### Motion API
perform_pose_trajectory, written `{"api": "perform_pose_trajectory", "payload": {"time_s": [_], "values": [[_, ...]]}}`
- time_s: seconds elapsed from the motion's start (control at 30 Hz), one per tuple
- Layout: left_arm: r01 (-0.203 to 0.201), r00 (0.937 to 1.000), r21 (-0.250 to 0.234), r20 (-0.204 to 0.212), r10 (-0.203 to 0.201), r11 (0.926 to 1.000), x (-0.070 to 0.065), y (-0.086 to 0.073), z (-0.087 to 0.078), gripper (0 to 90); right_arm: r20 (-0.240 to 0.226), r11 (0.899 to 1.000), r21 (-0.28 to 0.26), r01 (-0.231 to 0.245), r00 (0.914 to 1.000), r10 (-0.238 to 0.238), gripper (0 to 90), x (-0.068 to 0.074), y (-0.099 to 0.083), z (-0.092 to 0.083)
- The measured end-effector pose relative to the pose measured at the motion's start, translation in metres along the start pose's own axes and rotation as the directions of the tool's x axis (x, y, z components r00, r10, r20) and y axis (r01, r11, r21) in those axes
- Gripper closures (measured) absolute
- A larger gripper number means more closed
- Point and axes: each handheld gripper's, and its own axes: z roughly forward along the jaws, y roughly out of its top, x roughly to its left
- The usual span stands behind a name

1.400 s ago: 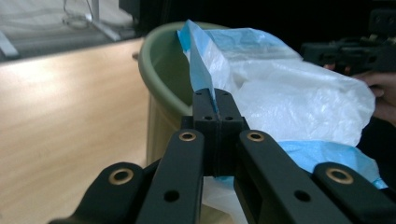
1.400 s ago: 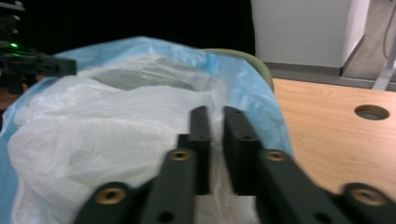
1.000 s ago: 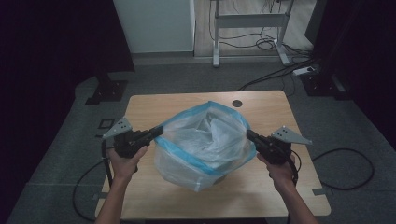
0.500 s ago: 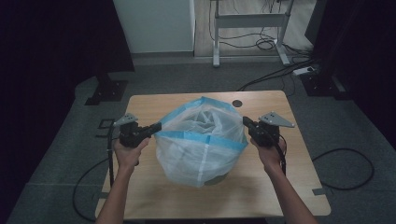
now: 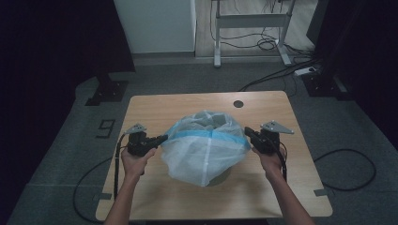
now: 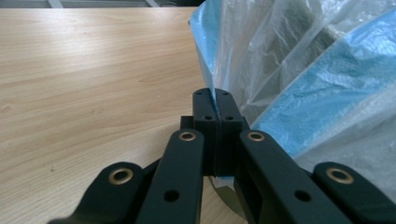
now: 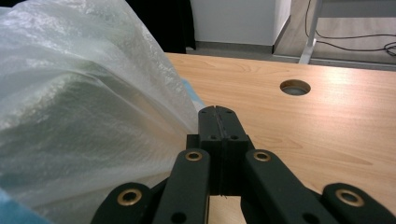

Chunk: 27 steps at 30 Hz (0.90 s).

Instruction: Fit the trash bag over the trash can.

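Black jaws of the left gripper (image 6: 215,109) are pressed together w/ a sliver of the bag's blue hem pinched between the tips, seen in the left gripper view. Same on the other side: right gripper (image 7: 219,122) jaws clamped tight, thin film of the bag caught at the tips.

From the high view, left gripper (image 5: 159,139) and right gripper (image 5: 248,133) sit at opp. sides of the plastic bag (image 5: 206,147), each at the blue band (image 5: 211,137) that runs round its rim. Bag is translucent white, stretched betw. the two grippers, mouth facing up and away from the person. It drapes down over a grey round container (image 5: 220,176), only its lower edge peeking out near the front; bag's inside shows grey through the opening.

Bag + container stand about mid-table, slightly toward the person. Wooden table (image 5: 155,105) has a round cable hole (image 5: 238,103) near the far edge, well apart from the bag. Both forearms come in from the bottom edge.
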Motion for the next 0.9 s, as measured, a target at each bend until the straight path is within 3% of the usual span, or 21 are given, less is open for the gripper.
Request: {"api": "perform_pose_trajectory", "payload": {"time_s": [0.07, 0.13, 0.17, 0.3, 0.4, 0.53, 0.63, 0.83, 0.9], "values": [[-0.003, 1.0, -0.01, 0.001, 0.003, 0.9999, -0.002, 0.001, -0.001, 89.9, 0.011, 1.0, -0.011, -0.005, 0.9999, 0.005, 87.9, -0.002, 0.0, -0.004], [-0.004, 1.0, -0.028, 0.009, 0.004, 0.9996, -0.003, 0.002, -0.004, 89.9, 0.056, 0.998, -0.064, -0.01, 0.9984, 0.014, 70.0, -0.003, 0.004, -0.012], [-0.009, 0.9999, -0.032, 0.008, 0.009, 0.9995, -0.003, 0.003, -0.004, 89.9, 0.071, 0.996, -0.091, -0.019, 0.9972, 0.025, 67.1, -0.002, 0.007, -0.018], [-0.018, 0.9998, -0.039, 0.003, 0.018, 0.9991, -0.004, 0.005, -0.007, 89.8, 0.053, 0.982, -0.19, -0.003, 0.9985, 0.014, 58.5, 0.002, 0.022, -0.043], [-0.019, 0.9998, -0.045, 0.003, 0.019, 0.9988, -0.004, 0.006, -0.009, 89.7, -0.019, 0.978, -0.21, 0.007, 0.9998, -0.011, 53.9, 0.011, 0.028, -0.057], [-0.02, 0.9998, -0.047, 0.001, 0.02, 0.9987, -0.006, 0.006, -0.01, 89.5, -0.139, 0.982, -0.184, 0.044, 0.9879, -0.07, 43.3, 0.032, 0.03, -0.065], [-0.018, 0.9998, -0.05, 0.003, 0.019, 0.9986, -0.007, 0.006, -0.01, 89.4, -0.225, 0.987, -0.149, 0.064, 0.9695, -0.097, 38.0, 0.046, 0.029, -0.063], [-0.018, 0.9998, -0.049, 0.009, 0.019, 0.9986, -0.007, 0.006, -0.01, 89.3, -0.314, 0.991, -0.071, 0.116, 0.9401, -0.133, 30.8, 0.063, 0.033, -0.049], [-0.018, 0.9998, -0.05, 0.01, 0.018, 0.9986, -0.007, 0.006, -0.01, 89.3, -0.31, 0.989, -0.045, 0.143, 0.9389, -0.15, 31.4, 0.066, 0.031, -0.046]]}}
